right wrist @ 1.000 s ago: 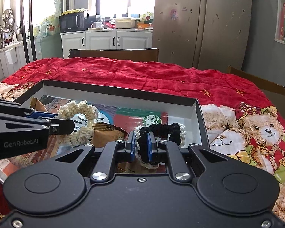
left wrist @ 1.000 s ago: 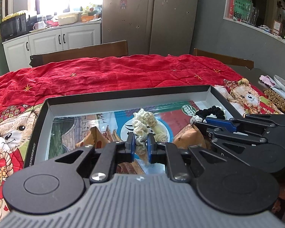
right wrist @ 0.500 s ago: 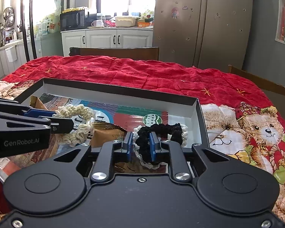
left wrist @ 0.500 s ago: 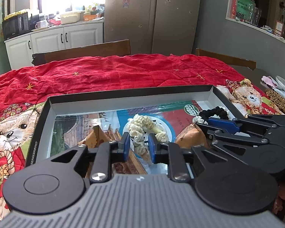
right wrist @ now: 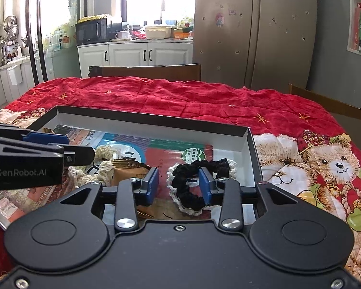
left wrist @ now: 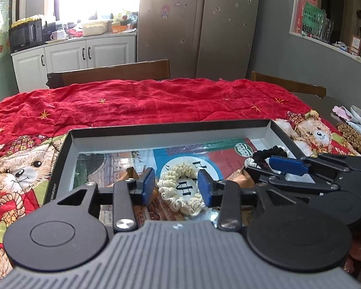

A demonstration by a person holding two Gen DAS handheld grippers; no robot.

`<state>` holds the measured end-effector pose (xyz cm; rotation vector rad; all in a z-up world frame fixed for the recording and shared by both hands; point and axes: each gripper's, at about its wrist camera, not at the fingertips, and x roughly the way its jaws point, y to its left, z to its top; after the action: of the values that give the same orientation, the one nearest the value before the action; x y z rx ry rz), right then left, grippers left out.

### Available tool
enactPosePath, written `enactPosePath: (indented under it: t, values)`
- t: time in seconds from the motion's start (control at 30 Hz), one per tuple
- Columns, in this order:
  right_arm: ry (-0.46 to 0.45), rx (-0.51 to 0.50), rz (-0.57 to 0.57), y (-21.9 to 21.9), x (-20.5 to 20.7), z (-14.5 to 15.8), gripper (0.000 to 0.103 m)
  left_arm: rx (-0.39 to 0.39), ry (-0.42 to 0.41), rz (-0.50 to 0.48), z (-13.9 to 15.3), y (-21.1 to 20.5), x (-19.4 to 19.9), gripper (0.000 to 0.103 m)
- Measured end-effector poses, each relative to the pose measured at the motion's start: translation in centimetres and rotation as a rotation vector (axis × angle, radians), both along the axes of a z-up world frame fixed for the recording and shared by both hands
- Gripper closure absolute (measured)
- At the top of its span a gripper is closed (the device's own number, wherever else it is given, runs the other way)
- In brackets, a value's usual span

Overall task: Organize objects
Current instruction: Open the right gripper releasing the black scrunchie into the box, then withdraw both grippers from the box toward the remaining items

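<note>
A shallow black box (left wrist: 170,126) with a printed floor lies on the red quilt. My left gripper (left wrist: 177,186) is open over a cream crocheted scrunchie (left wrist: 173,175), which lies loose on the box floor between the blue pads. My right gripper (right wrist: 179,185) is open over a black scrunchie with a white lace edge (right wrist: 192,175), lying in the box's right corner; it also shows in the left wrist view (left wrist: 269,150). The cream scrunchie shows in the right wrist view (right wrist: 103,161) behind the left gripper.
Brown snack packets (right wrist: 127,171) lie in the box between the two scrunchies. The box wall (right wrist: 151,120) rises at the far side. The red teddy-bear quilt (left wrist: 156,101) covers the table. Chair backs (left wrist: 108,73) stand behind it. Dishes (left wrist: 358,118) sit at the far right.
Both grippers have opened. The cream scrunchie dropped from the left jaws and the black scrunchie from the right jaws onto the box floor. Both grippers drew back slightly.
</note>
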<state>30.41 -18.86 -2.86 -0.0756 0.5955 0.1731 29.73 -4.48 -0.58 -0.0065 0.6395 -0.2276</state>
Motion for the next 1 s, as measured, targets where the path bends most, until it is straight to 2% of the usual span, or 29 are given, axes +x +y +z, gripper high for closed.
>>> enactPosePath:
  t: [0.57,1.0]
  values:
    - [-0.062,0.035,0.014,-0.1,-1.9,2.1,0.068,-0.009,-0.048,0.01,2.0,0.8,-1.8,0.041]
    - [-0.124,0.016,0.072,1.1,-5.4,4.9,0.068,0.021,-0.117,0.023,4.9,2.3,-5.1,0.04]
